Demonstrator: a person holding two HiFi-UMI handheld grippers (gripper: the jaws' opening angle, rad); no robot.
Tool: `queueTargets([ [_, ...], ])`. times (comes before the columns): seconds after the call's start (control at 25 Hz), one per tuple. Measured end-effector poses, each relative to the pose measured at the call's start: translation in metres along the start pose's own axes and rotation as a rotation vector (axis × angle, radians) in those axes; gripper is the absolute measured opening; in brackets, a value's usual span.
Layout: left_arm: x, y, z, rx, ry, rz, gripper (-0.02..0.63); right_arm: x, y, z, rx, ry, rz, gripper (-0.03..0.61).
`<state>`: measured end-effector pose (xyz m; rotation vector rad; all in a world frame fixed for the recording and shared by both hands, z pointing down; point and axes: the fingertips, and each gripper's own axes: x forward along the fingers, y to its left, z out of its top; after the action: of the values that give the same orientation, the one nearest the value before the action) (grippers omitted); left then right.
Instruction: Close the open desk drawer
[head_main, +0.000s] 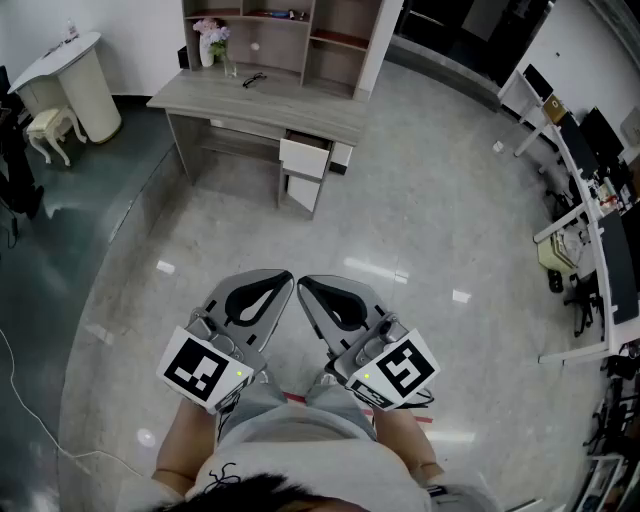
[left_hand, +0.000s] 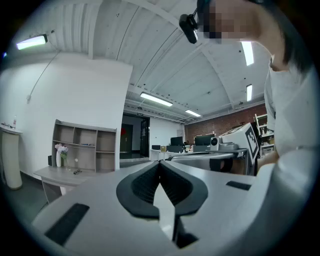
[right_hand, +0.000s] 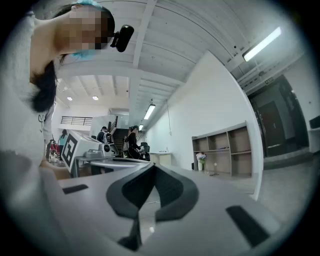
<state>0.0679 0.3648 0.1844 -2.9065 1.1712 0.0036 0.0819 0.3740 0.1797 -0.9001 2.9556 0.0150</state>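
A grey desk (head_main: 262, 100) with a shelf unit (head_main: 285, 30) stands far ahead across the floor. Its white drawer (head_main: 305, 157) is pulled out below the desk's right end. Both grippers are held close to the person's body, well short of the desk. The left gripper (head_main: 289, 275) is shut with nothing in it, tips pointing toward the desk. The right gripper (head_main: 303, 282) is shut and empty too, almost touching the left one. In the left gripper view the left gripper (left_hand: 160, 162) has the desk (left_hand: 55, 173) far off at its left. In the right gripper view the right gripper (right_hand: 152, 165) has the shelf unit (right_hand: 225, 150) at its right.
A vase of flowers (head_main: 210, 42) and a pair of glasses (head_main: 253, 78) sit on the desk. A white round table (head_main: 68, 68) and a stool (head_main: 50, 125) stand at the far left. Office desks with monitors (head_main: 590, 190) line the right side. A cable (head_main: 25, 405) lies on the floor at left.
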Motion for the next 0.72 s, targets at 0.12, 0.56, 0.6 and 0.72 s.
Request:
queueTargets([
  [0.12,0.000,0.002,-0.001,-0.003,0.003,-0.002,0.011,0.002,0.000,-0.001,0.000,0.005,-0.002,0.008],
  [0.56,0.000,0.014,-0.008,-0.014,0.012,-0.040,0.011,0.014,-0.001,-0.007,0.003,0.006,-0.044,0.008],
  [0.6,0.000,0.017,-0.008,-0.013,0.011,-0.041,0.011,0.016,-0.001,-0.006,0.003,0.002,-0.047,0.008],
  [0.72,-0.004,0.029,-0.008,-0.004,0.010,-0.043,0.011,0.030,0.002,-0.004,-0.009,-0.012,-0.034,0.008],
])
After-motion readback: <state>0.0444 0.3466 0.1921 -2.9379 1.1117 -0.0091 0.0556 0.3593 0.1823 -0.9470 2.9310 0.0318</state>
